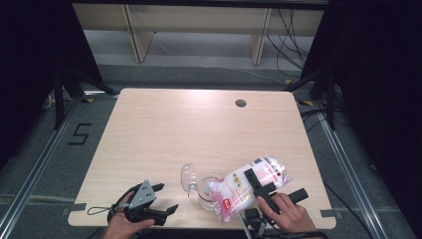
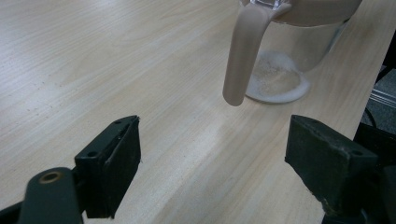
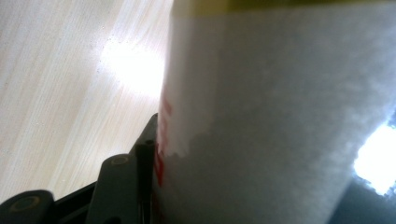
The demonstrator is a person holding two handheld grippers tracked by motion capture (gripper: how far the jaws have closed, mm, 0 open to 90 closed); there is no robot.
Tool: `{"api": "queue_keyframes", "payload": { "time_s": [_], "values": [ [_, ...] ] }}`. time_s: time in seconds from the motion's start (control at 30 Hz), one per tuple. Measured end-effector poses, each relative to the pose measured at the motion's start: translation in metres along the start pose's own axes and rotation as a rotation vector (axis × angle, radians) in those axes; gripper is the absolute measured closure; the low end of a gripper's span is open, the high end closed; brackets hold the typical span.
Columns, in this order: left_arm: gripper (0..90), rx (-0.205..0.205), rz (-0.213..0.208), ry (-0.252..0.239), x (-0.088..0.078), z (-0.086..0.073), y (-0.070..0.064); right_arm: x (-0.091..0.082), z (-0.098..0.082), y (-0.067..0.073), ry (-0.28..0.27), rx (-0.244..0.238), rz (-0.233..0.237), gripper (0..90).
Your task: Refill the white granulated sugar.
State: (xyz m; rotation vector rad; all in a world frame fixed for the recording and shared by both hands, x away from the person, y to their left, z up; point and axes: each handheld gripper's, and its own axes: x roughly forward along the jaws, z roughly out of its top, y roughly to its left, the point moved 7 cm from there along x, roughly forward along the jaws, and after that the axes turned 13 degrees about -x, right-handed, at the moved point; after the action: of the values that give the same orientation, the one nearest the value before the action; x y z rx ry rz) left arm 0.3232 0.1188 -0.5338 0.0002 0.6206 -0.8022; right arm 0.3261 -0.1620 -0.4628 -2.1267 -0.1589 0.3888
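Right gripper (image 1: 262,183) clamps a tilted bag over a clear jug; left gripper (image 1: 158,199) idle, jaws wide.

Right jaws are closed on the plastic bag (image 1: 249,185) of white granules, one pad pressed flat on its side in the right gripper view; the right hand (image 1: 288,211) sits low at the near edge, forearm entering from below. The bag leans down to the left, its mouth over the jug (image 1: 208,191), whose lid (image 1: 188,177) hangs open. White grains lie in the jug's bottom (image 2: 275,81). The left gripper rests just left of the jug, empty, apart from the handle (image 2: 243,56). All of this crowds the table's (image 1: 199,124) near edge; the far half lies bare.
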Motion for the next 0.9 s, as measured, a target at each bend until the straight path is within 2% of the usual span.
{"api": "queue_keyframes", "payload": {
  "time_s": [0.13,0.2,0.23,0.83,0.9],
  "values": [
    [17.9,0.006,0.0,-0.001,-0.0002,0.0003,0.0003,-0.0003,-0.0001,0.0,-0.001,0.001,-0.003,47.3],
    [17.9,0.006,0.0,-0.001,-0.0002,0.0003,0.0003,-0.0006,-0.0008,-0.0012,0.002,-0.015,-0.001,47.3],
    [17.9,0.004,0.0,-0.001,-0.0001,0.0002,0.0003,-0.0005,-0.0009,0.0,0.002,-0.002,0.0,47.4],
    [17.9,0.0,0.0,-0.001,0.0,0.0,0.0001,-0.0007,-0.0015,-0.0002,-0.001,-0.001,-0.002,47.8],
    [17.9,0.0,0.001,-0.001,0.0002,-0.0001,0.0001,0.0001,-0.0013,-0.0019,-0.01,-0.018,-0.006,47.8]
  ]
}}
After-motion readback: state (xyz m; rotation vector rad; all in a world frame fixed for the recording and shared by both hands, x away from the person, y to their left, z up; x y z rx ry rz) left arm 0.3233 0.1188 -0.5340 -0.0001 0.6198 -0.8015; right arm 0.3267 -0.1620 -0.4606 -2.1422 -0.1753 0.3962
